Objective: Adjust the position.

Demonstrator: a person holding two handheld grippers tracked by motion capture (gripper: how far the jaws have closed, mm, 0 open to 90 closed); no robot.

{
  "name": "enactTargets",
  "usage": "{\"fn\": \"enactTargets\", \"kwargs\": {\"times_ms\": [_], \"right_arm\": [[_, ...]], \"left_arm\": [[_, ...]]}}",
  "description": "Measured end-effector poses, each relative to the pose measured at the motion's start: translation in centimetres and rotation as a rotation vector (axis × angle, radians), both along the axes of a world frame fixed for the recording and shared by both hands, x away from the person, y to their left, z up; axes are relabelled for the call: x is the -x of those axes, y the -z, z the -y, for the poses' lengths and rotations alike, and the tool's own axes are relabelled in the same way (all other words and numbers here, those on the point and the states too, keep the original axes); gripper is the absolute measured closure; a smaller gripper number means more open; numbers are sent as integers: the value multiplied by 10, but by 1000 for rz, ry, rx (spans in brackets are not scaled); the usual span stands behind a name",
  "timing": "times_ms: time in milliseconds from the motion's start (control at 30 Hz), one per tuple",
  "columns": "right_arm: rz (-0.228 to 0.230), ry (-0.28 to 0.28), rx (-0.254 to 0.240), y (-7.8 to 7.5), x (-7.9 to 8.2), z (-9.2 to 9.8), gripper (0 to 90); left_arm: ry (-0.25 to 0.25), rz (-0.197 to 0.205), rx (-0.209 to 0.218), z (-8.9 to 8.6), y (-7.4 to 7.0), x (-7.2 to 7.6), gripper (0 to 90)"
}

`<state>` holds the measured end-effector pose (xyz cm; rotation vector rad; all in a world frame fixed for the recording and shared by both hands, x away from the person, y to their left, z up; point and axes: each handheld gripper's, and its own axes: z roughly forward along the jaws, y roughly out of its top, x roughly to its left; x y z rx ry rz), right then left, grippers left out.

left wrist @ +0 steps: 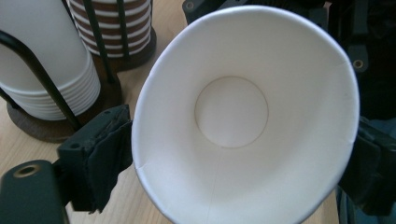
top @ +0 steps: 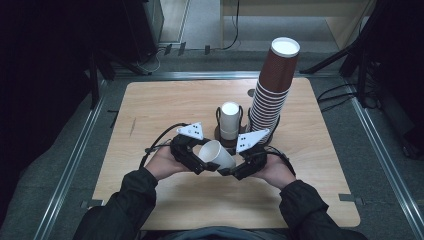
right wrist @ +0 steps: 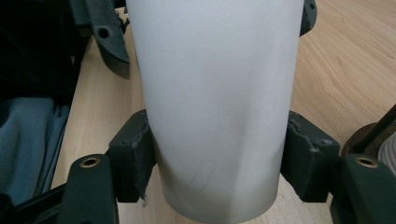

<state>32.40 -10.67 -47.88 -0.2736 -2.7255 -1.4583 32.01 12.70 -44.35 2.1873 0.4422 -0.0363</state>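
Wooden tabletop (top: 165, 105) fills mid-frame; at lower centre my right gripper (top: 239, 167) clamps the white cup (top: 218, 155), my left gripper (top: 200, 162) pinching its rim.

White cup (top: 218, 156); brown-white striped cup stack (top: 272, 90); black grippers
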Motion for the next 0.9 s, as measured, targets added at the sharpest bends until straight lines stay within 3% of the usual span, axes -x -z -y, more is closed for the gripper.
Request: {"fn": "enactTargets", "kwargs": {"times_ms": [233,600,733,900], "right_arm": [[-21,-3,-9,1,0,0,340],[-24,-3,-20,1,-1,1,329],[-36,20,-9,1,-2,1,237],[-21,50,8,2,-3,2,196]], "left_arm": [[10,23,22,0,-1,2,211],[21,7,26,-2,-3,0,242],[4,13,5,-3,-7,1,242],[-11,12,-18,-8,-10,-1,242]]}}
